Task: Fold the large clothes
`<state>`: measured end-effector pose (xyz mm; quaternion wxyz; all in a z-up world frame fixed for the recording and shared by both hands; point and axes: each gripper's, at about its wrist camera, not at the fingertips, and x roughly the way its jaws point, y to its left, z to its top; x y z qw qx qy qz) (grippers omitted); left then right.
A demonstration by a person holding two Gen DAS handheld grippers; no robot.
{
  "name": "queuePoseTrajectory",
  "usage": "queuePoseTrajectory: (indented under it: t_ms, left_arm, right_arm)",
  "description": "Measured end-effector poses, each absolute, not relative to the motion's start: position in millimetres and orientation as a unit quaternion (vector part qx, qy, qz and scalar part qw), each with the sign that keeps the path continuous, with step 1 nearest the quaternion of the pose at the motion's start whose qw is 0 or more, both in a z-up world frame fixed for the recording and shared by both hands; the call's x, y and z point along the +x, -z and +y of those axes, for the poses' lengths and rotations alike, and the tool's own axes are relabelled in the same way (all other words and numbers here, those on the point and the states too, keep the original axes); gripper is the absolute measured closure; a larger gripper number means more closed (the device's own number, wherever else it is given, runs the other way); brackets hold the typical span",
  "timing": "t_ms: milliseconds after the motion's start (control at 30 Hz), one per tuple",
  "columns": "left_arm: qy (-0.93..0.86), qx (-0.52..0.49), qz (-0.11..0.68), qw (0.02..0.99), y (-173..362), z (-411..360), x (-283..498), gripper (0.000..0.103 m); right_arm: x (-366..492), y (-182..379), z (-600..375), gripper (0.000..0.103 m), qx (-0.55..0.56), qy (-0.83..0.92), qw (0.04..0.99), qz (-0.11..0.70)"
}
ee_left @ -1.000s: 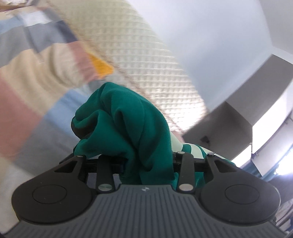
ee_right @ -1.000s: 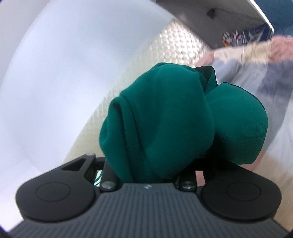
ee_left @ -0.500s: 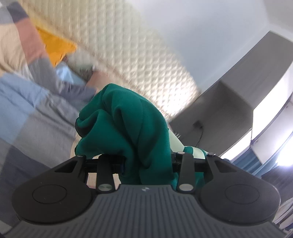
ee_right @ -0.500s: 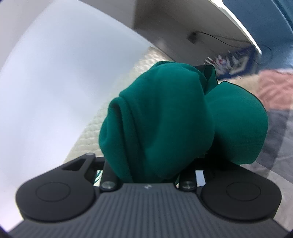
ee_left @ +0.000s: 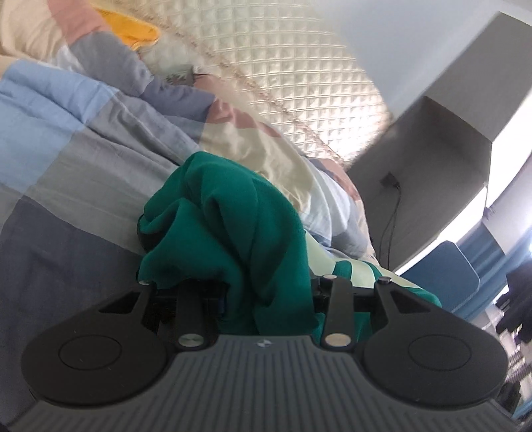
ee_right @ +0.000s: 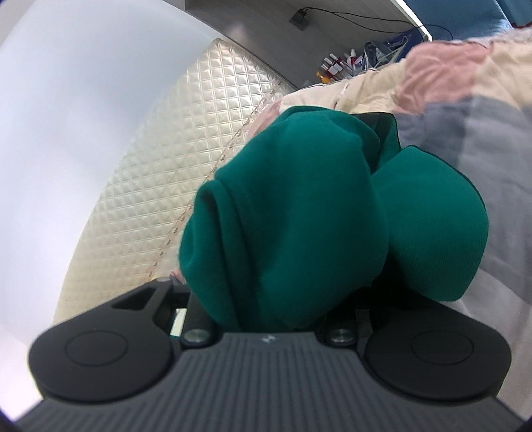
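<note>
A dark green garment (ee_left: 259, 206) with pale striped parts (ee_left: 352, 269) is bunched up between the jaws of my left gripper (ee_left: 226, 239), which is shut on it. One black fingertip (ee_left: 146, 236) peeks out at the left; the other is buried in cloth. In the right wrist view another bunch of the same green garment (ee_right: 286, 232) bulges over my right gripper (ee_right: 299, 149), which is shut on it too. Its fingers are almost wholly hidden by the folds. Both bundles hang just above the bed.
A patchwork quilt (ee_left: 83, 133) in blue, grey, cream and pink covers the bed below. A cream quilted headboard (ee_left: 299, 66) stands behind it. An orange item (ee_left: 136, 30) lies near the pillows. A grey wall with a plug and cable (ee_left: 389, 181) and a blue chair (ee_left: 439, 275) are at the right.
Both grippers have come down toward the bed with the green cloth still held. The quilt now fills more of each view and the wall less.
</note>
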<state>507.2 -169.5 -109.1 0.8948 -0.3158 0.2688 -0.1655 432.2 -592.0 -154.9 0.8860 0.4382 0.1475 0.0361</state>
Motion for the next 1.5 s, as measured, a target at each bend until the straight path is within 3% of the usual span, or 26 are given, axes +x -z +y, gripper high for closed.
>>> queuePoseTrajectory:
  t_ms: [367,467,533,733,967,1500]
  left_arm:
    - [0.195,-0.275,0.257,0.906,134.6,-168.7,464.3,0.048]
    - [0.181,-0.307,0.285,0.890,133.7,-163.1,457.9,0.042]
    - [0.165,-0.333,0.297,0.880,133.2,-156.6,450.5,0.040]
    - [0.131,-0.307,0.307,0.891,108.9,-140.1,412.2,0.037]
    - [0.149,-0.228,0.276,0.922,26.3,-133.1,365.7,0.037]
    - [0.168,-0.054,0.187,0.966,-163.3,-137.2,204.5,0.037]
  right_arm:
    - [406.0,199.3,-593.2,0.063,0.450,-0.043,0.881,0.140]
    - [410.1,198.8,-596.4,0.053,0.463,-0.028,0.872,0.155]
    - [401.5,195.2,-595.3,0.040,0.470,0.006,0.865,0.176]
    - [368.0,183.0,-600.2,0.039,0.521,0.032,0.827,0.208]
    - [313.1,130.0,-590.6,0.039,0.486,0.064,0.846,0.209]
    - [199.1,-87.4,-491.8,0.040,0.287,-0.019,0.953,0.100]
